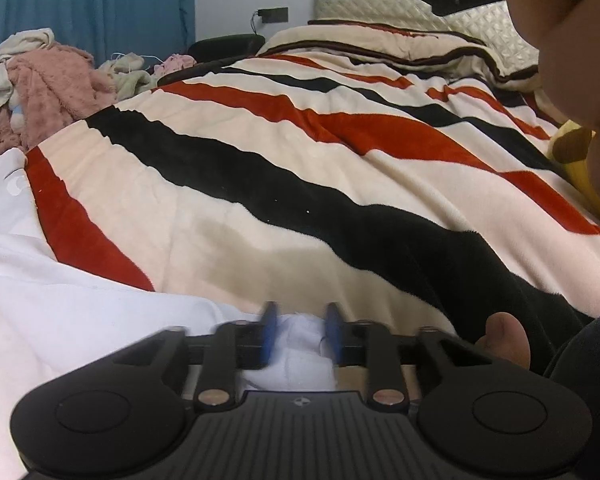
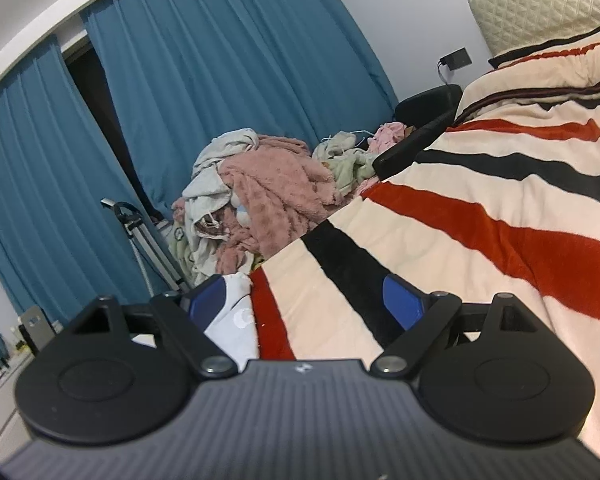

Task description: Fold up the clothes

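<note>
A white garment (image 1: 60,320) lies rumpled at the near edge of the striped fleece blanket (image 1: 300,160), a bunched fold pinched between the left gripper (image 1: 300,332)'s blue pads. The right gripper (image 2: 306,304) hangs released above the blanket. Only its view shows the garment's grey printed mark and a laundry pile (image 2: 260,192) beyond the blanket.

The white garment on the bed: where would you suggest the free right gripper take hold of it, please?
Probably the white garment's edge where it meets the blanket. It lies flat beside the open right gripper, so come in low from the blanket side. The left gripper already pinches a bunched fold.
</note>
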The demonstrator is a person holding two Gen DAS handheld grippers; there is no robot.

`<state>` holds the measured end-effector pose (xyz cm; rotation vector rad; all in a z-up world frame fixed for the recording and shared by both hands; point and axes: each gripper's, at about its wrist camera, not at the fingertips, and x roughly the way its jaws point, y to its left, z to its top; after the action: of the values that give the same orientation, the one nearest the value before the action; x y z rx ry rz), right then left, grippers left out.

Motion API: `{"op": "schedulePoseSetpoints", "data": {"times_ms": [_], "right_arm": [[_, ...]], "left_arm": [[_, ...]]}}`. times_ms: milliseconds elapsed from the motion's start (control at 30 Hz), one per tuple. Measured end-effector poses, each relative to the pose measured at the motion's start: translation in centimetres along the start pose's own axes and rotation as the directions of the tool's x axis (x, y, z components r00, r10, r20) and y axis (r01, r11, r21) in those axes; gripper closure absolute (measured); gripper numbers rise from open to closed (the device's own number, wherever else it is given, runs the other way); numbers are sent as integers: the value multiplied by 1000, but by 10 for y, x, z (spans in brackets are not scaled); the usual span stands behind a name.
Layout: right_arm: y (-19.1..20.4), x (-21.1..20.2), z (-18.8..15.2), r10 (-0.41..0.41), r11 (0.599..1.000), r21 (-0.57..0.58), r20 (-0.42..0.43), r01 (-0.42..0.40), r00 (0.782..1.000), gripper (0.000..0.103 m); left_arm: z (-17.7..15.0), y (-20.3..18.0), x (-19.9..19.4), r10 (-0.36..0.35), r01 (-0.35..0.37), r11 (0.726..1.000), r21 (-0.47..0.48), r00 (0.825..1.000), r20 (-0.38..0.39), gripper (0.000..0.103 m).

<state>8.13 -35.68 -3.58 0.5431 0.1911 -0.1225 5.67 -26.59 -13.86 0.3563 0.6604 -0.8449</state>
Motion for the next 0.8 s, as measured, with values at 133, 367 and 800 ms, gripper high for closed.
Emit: {"op": "schedulePoseSetpoints", "data": {"times_ms": [133, 367, 800], "right_arm": [[1, -9, 0, -18, 999, -38, 99, 22, 995, 16], [3, -18, 2, -71, 992, -85, 220, 92, 973, 16], [32, -3, -17, 51, 990, -131, 10, -49, 999, 16]], "left_arm": [[3, 9, -22, 28, -25, 998, -57, 999, 40, 94], [4, 40, -108, 78, -20, 953, -303, 980, 181, 94], [-78, 94, -265, 209, -45, 751, -659, 963, 173, 97]]}}
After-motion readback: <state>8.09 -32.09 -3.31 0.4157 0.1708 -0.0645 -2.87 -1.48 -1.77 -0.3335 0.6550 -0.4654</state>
